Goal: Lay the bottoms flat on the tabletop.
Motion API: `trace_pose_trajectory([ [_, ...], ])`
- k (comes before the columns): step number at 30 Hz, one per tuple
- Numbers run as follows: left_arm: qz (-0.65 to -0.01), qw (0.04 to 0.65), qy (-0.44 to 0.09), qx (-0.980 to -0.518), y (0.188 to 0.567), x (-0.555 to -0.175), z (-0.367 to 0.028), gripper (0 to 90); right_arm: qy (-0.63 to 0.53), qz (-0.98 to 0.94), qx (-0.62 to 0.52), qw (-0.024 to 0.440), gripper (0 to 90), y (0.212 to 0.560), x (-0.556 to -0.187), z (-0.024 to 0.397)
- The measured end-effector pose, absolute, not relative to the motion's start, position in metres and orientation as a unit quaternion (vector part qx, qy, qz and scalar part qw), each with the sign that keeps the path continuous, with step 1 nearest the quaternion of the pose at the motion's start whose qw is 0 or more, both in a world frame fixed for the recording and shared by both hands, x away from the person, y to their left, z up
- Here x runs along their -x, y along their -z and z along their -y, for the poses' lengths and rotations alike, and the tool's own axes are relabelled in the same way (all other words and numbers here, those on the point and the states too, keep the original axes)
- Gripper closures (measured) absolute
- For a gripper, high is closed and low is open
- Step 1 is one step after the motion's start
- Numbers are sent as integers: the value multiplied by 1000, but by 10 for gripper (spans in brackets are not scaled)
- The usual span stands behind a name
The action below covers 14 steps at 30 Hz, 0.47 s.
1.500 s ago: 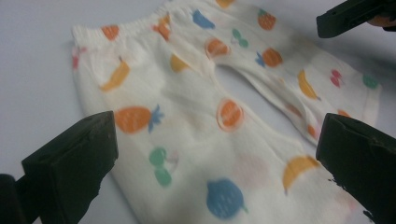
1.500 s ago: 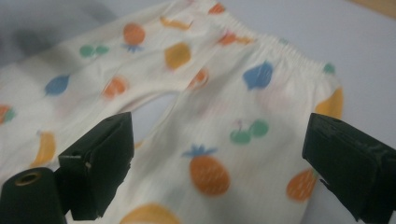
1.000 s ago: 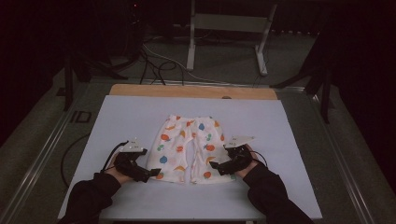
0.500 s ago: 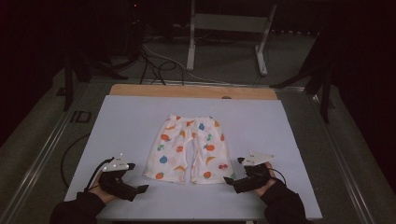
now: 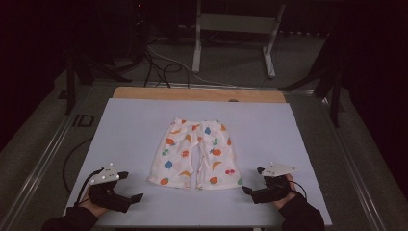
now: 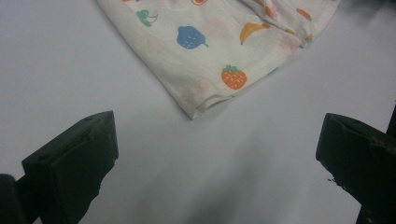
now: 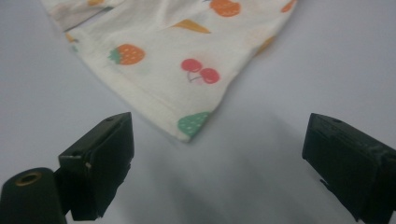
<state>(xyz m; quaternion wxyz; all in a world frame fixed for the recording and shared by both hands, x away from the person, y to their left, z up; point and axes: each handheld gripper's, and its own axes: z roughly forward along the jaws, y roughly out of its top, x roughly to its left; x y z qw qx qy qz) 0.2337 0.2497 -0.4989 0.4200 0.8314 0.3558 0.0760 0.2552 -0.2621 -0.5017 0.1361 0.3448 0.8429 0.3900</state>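
The fruit-print shorts (image 5: pixel 195 154) lie spread flat in the middle of the white table (image 5: pixel 125 130) — smoothing looks done — with the left gripper (image 5: pixel 131 187) and right gripper (image 5: pixel 251 181) off their lower corners, jaws wide apart, gripping nothing, any folding not yet begun.

The table (image 5: pixel 144 125) carries a pale lavender-white sheet over most of its top; a bare strip of wood shows along its far edge; a pair of cream children's shorts (image 5: pixel 195 154) printed with coloured fruit lies flat near the middle, waistband toward the far side, leg hems toward the near edge.
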Motion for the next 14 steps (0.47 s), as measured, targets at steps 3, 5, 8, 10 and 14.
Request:
trace_pose_trajectory([
  [3, -359, 422, -77, -829, 501, -236, -249, 0, -385, -842, -349, 148, 92, 504, -257, 261],
  [5, -361, 425, -80, -826, 501, -237, -249, 0, -381, -843, -351, 147, 92, 506, -258, 262],
  [8, -362, 427, -81, -824, 501, -237, -249, 0, -386, -839, -354, 147, 92, 507, -258, 262],
  [10, -363, 428, -81, -824, 502, -237, -249, 0, -388, -838, -354, 146, 92, 506, -258, 262],
  [14, -362, 432, -79, -822, 501, -237, -249, 0, -387, -839, -354, 145, 92, 506, -258, 260],
])
